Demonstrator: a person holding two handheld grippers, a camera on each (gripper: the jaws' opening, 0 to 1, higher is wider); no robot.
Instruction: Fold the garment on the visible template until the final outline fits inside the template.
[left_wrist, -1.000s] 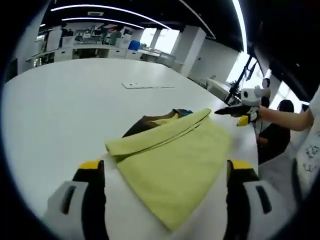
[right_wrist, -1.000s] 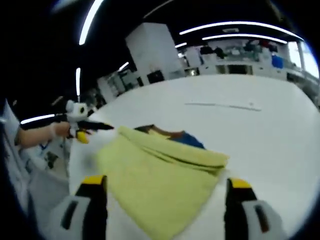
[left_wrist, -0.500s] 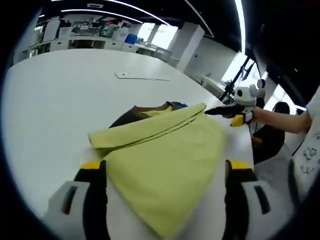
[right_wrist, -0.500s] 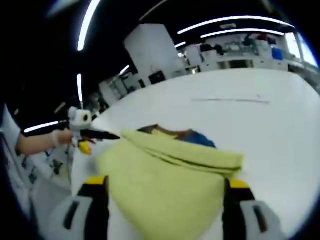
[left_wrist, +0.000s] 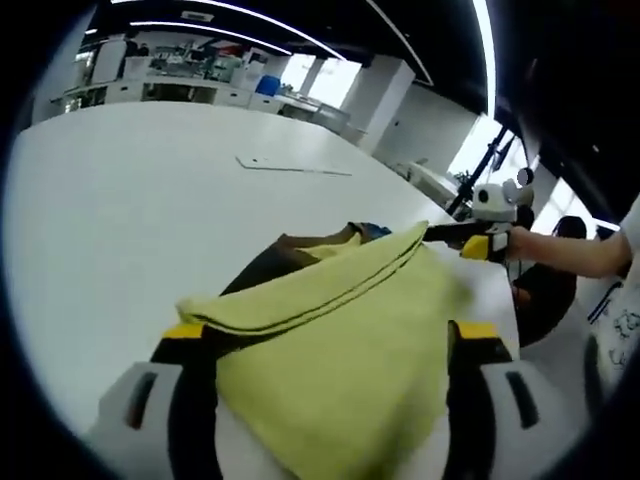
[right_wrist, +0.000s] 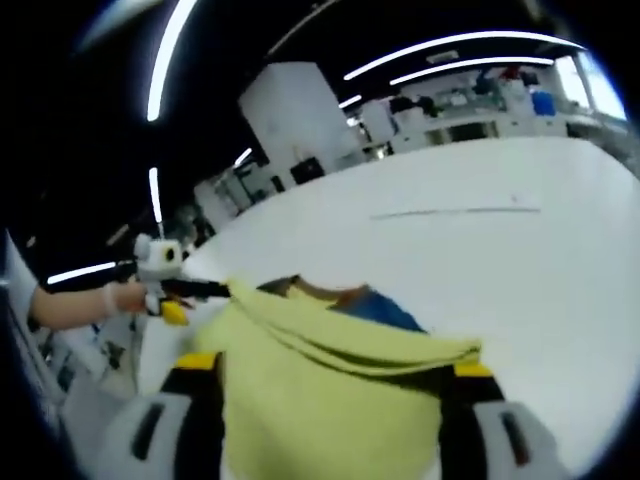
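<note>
A yellow-green garment (left_wrist: 340, 330) lies folded on the white table (left_wrist: 120, 200), its layered edge facing away. Dark brown and blue cloth (left_wrist: 300, 250) peeks out beyond that edge. My left gripper (left_wrist: 330, 330) is open, jaws wide apart, with the garment spread between them and its left corner by the left jaw. My right gripper (right_wrist: 330, 365) is open as well, with the garment (right_wrist: 320, 390) between its jaws and the right corner near the right jaw. The right gripper (left_wrist: 470, 238) touches the garment's far right corner. The left gripper (right_wrist: 185, 292) meets the left corner.
A thin flat pale sheet (left_wrist: 290, 165) lies farther out on the table. The table's edge runs close behind the right gripper. A person's forearm (left_wrist: 575, 255) holds that gripper. Desks and shelves (left_wrist: 190, 75) stand far behind in the room.
Both cameras have come closer and lower to the garment. Its folded edge now spans jaw to jaw in each view and looks slightly raised. Both grippers stay open.
</note>
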